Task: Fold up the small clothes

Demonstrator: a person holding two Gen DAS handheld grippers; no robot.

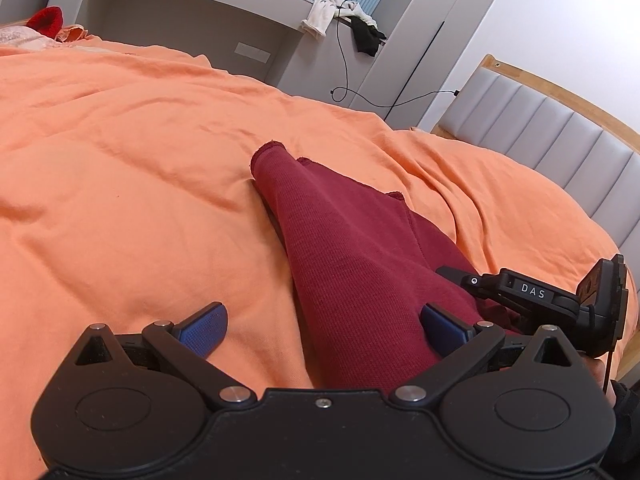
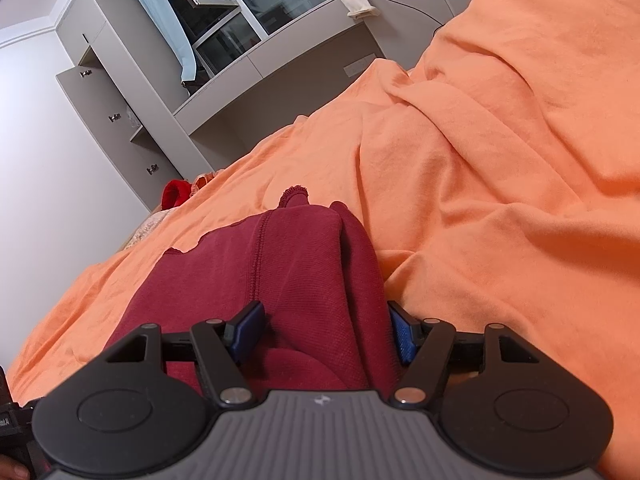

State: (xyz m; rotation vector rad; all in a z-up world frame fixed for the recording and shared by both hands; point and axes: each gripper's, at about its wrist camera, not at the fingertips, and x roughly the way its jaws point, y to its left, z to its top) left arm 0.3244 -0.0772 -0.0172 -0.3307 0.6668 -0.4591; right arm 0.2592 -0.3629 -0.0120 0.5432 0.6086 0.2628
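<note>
Near end of the dark red garment hidden under the left gripper body, its right side covered by the right gripper, itself cut off at the picture's edge. In the right wrist view, lower part of the same garment lost behind the right gripper; impossible to tell whether its blue pads press the cloth. Only a sliver of a hand at the bottom left corner.

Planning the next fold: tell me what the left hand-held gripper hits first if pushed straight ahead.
Probably the dark red garment, already between the left hand-held gripper's open jaws; beyond it lies the orange bedsheet. Depth is uncertain.
</note>
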